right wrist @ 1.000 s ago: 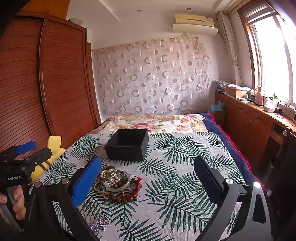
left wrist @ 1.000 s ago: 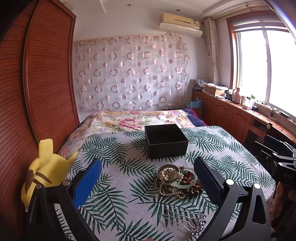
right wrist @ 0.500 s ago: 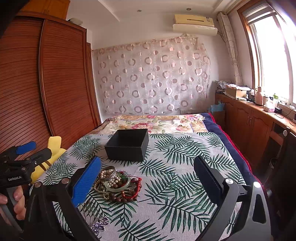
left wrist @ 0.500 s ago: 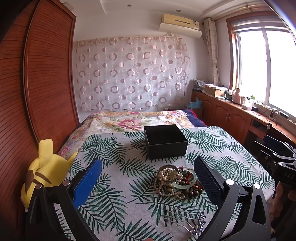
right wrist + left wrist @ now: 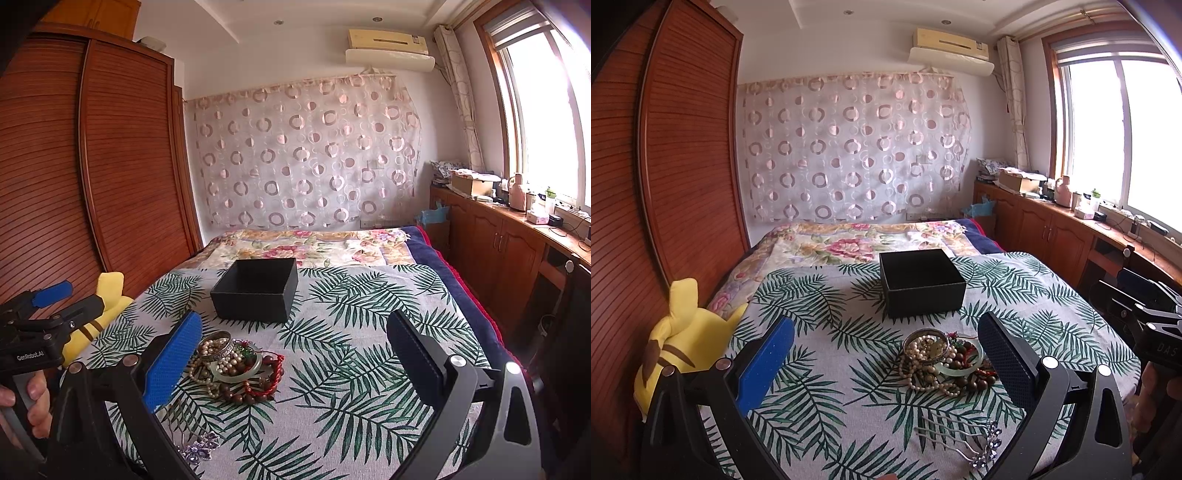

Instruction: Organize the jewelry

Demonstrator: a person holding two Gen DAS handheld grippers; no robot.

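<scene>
A pile of jewelry [image 5: 942, 363] lies on the palm-leaf cloth: pearl strands, a silver bangle, a pale green bangle, brown and red beads. It also shows in the right wrist view [image 5: 236, 365]. An open, empty black box [image 5: 921, 282] stands behind it, also seen in the right wrist view [image 5: 256, 290]. A silver hair comb with a purple flower [image 5: 964, 439] lies nearest me. My left gripper [image 5: 886, 358] is open and empty above the cloth, the pile by its right finger. My right gripper [image 5: 295, 354] is open and empty, the pile by its left finger.
A yellow plush toy [image 5: 683, 343] sits at the bed's left edge by the wooden wardrobe [image 5: 665, 184]. A floral quilt [image 5: 857, 243] lies beyond the box. Wooden cabinets [image 5: 498, 243] with clutter run under the window on the right.
</scene>
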